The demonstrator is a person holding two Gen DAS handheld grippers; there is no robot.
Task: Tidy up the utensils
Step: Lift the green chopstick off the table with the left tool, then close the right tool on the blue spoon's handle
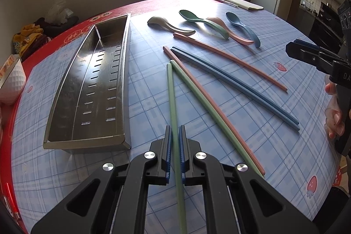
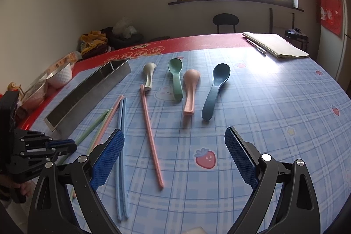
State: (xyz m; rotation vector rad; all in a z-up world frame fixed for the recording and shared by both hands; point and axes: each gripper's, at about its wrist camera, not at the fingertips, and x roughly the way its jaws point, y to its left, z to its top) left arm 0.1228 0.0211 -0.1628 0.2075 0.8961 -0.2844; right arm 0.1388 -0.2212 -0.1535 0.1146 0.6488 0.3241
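**Left hand-held gripper clamped on a green chopstick; right one open over the cloth**

The left hand-held gripper (image 1: 175,155) has its blue-padded jaws closed tight on a green chopstick (image 1: 172,102), gripping it partway along its length, so that one end runs back under the gripper body and the other points away toward the far side. A second green chopstick (image 1: 210,115) lies just to the right, its far tip almost meeting the first and its length fanning out to the near right. Hard against it lies a pink chopstick (image 1: 204,98), then a pair of blue chopsticks (image 1: 237,86) side by side, and farther off another pink chopstick (image 1: 230,60) on its own.

Beyond the chopsticks, four spoons sit in a loose row: a beige spoon (image 1: 162,24), a green spoon (image 1: 197,20), a pink spoon (image 1: 228,30) and a blue spoon (image 1: 241,26).

To the left of the held chopstick stands a long steel tray (image 1: 92,89) with a slotted floor and a divider near its far end; nothing lies in it.

The right hand-held gripper (image 2: 174,159) hangs with its jaws wide apart and nothing between them, above the plaid-covered surface (image 2: 263,106), near a strawberry print (image 2: 206,158). A white bowl (image 2: 61,77) stands at the far left edge, and a folded cloth (image 2: 274,45) at the far right.
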